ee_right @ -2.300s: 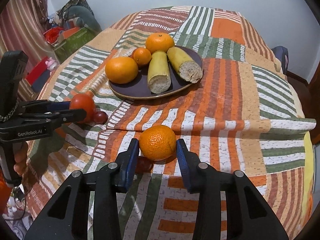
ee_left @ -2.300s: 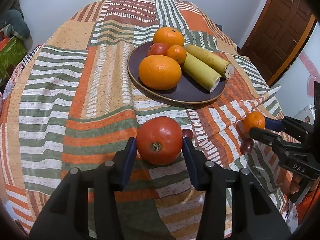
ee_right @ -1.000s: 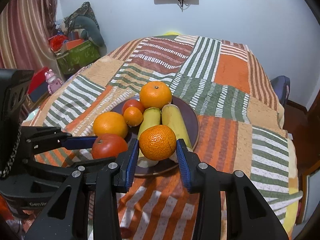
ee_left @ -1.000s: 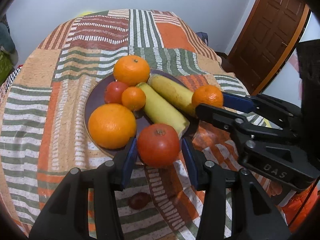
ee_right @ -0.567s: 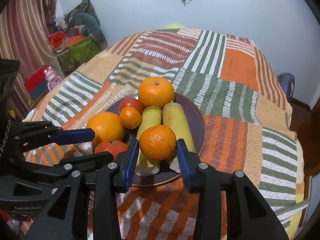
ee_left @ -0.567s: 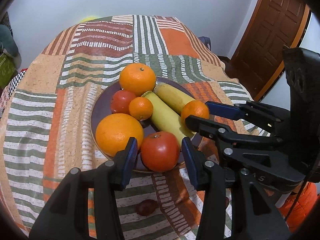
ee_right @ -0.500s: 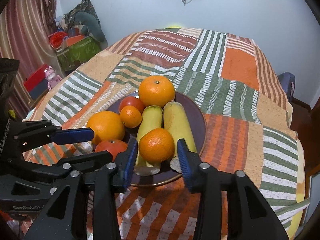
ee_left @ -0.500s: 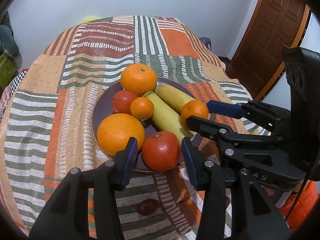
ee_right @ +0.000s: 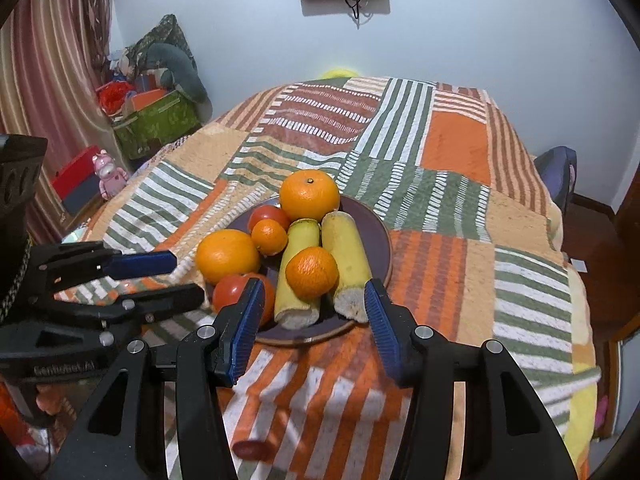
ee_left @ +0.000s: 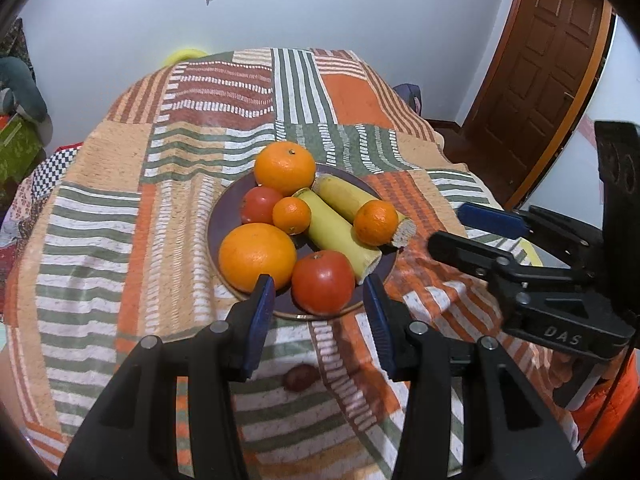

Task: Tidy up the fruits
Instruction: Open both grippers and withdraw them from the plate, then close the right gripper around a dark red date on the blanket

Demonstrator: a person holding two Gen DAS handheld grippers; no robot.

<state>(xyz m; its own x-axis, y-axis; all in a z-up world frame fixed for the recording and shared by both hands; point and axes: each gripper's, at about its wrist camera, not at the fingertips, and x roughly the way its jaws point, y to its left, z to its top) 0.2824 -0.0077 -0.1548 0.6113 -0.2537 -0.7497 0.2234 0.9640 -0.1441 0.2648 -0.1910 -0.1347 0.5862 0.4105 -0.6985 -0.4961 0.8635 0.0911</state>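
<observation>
A dark plate [ee_left: 224,208] [ee_right: 376,236] on the patchwork cloth holds two large oranges, two small oranges, two tomatoes and two cut banana pieces. The big tomato [ee_left: 323,283] [ee_right: 228,292] rests on the plate's near edge. A small orange [ee_left: 376,222] [ee_right: 312,271] sits on the banana pieces [ee_left: 340,232] [ee_right: 344,256]. My left gripper [ee_left: 320,312] [ee_right: 160,276] is open and empty just short of the tomato. My right gripper [ee_right: 314,316] [ee_left: 464,232] is open and empty in front of the small orange.
A small dark red fruit [ee_left: 299,376] [ee_right: 250,449] lies on the cloth between the grippers and the plate. A wooden door [ee_left: 548,68] is at the right. Boxes and toys [ee_right: 152,112] stand on the floor at the left.
Both grippers carried their fruit to the plate, opened and let go. The tomato and the small orange now rest on the plate. Both grippers have pulled back a little.
</observation>
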